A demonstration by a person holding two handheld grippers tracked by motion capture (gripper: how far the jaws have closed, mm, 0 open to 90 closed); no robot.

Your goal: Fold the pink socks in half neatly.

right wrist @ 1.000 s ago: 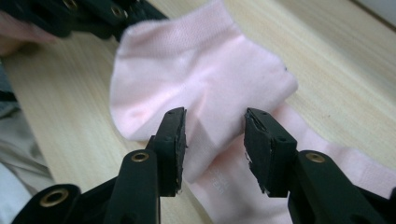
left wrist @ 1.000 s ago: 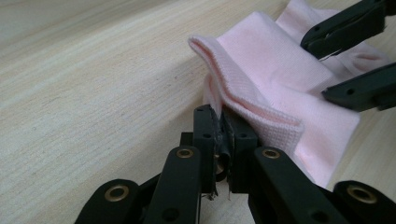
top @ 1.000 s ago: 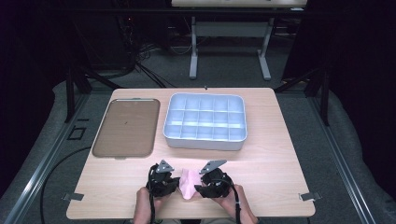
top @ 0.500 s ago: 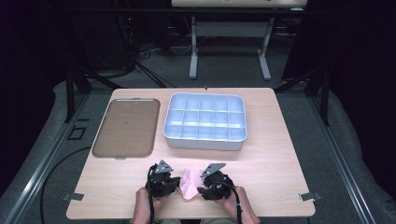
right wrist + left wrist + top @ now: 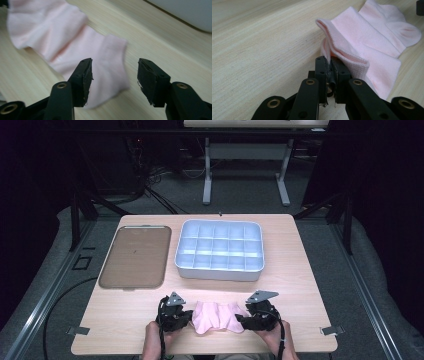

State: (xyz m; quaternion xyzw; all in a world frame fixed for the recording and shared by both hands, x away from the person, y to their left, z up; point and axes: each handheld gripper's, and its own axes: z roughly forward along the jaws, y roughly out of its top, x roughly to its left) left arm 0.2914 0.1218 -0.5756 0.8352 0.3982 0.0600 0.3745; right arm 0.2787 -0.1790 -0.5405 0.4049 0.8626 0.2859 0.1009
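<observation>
A pale pink sock [image 5: 217, 316] lies flat and rumpled on the wooden table [image 5: 300, 270] near its front edge. My left gripper [image 5: 190, 316] is at the sock's left end. In the left gripper view that gripper [image 5: 329, 62] is shut on the ribbed cuff of the sock [image 5: 372, 37]. My right gripper [image 5: 241, 320] is at the sock's right end. In the right gripper view its jaws [image 5: 114, 67] have just been opening and stand apart. The end of the sock [image 5: 62, 32] lies below the gap, and the pads do not press on it.
A white bin [image 5: 217, 271] with several compartments stands at the middle back of the table; its corner [image 5: 185, 12] shows in the right gripper view. A flat brown tray [image 5: 132, 255] lies at the back left. The table's front edge runs just under both hands.
My right gripper has moved to the right and its jaws have opened, letting go of the sock. The sock now lies stretched wider between the two grippers. The left gripper has stayed put.
</observation>
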